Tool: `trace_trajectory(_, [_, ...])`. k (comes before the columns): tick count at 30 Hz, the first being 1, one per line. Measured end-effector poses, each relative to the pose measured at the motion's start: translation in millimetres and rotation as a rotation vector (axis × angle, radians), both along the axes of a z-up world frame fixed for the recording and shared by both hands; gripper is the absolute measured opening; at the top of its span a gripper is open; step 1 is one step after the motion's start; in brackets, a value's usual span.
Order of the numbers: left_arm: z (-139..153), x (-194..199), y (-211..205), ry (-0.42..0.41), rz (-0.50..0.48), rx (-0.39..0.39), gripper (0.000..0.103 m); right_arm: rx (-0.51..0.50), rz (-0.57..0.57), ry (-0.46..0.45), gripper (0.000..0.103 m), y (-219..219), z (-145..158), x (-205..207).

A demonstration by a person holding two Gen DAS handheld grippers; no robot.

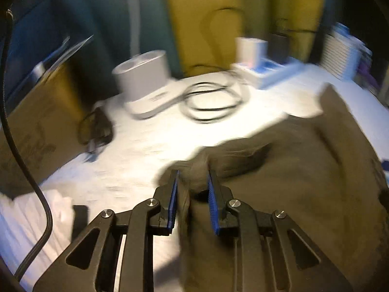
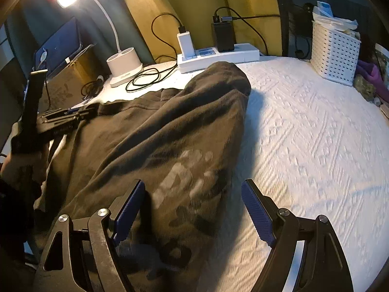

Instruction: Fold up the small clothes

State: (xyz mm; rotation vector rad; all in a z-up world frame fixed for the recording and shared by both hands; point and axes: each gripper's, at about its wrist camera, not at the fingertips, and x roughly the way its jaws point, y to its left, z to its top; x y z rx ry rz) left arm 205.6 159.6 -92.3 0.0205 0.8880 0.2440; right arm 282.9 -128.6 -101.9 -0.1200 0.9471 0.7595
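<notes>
A dark brown garment (image 2: 155,146) lies spread over a white textured cover (image 2: 316,146), filling its left and middle part. Its far end bunches into a raised hump just in front of a white power strip (image 2: 218,56). To the right of the garment the cover is bare up to a white perforated basket (image 2: 334,53) at the far right corner. Along the far edge stand a white lamp base (image 2: 124,65) and a loop of black cable (image 2: 145,80), close to the garment's far left hem. On the left the cover ends at a brown box (image 1: 41,131).

The left gripper (image 1: 193,182) has its blue pads (image 1: 173,194) standing narrowly apart, with a bunched fold of the garment's edge between them. The view is smeared by motion, so whether the pads actually press on the cloth is hard to say; they seem to just about touch it. The right gripper (image 2: 193,209) is spread wide over the near part of the garment, above a faded pale print; its left finger is over the cloth and its right finger over the bare cover, gripping nothing.

Both grippers point forward and steeply down toward the cover. In the right wrist view the left gripper reaches in from the left edge, its tips at the garment's far left edge.
</notes>
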Motion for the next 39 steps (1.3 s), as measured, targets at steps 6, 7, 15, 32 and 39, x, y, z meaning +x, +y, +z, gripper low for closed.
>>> trace_trajectory(6, [3,-7,30,-0.003,0.1,-0.037,0.022,-0.01,0.01,-0.003,0.083,11,0,3])
trace_trajectory(7, [8,-10,28,-0.008,0.093,-0.049,0.023,-0.013,0.01,-0.003,0.083,12,0,3])
trace_trajectory(15, [31,-45,-31,-0.015,-0.134,-0.189,0.053,-0.012,0.005,-0.022,0.083,12,7,-8])
trace_trajectory(32, [14,-163,-83,0.11,-0.265,-0.38,0.052,-0.055,0.014,-0.061,0.083,-20,3,-69])
trace_trajectory(39, [9,-188,-102,0.109,-0.295,-0.364,0.005,-0.135,0.02,-0.088,0.083,-32,-10,-97])
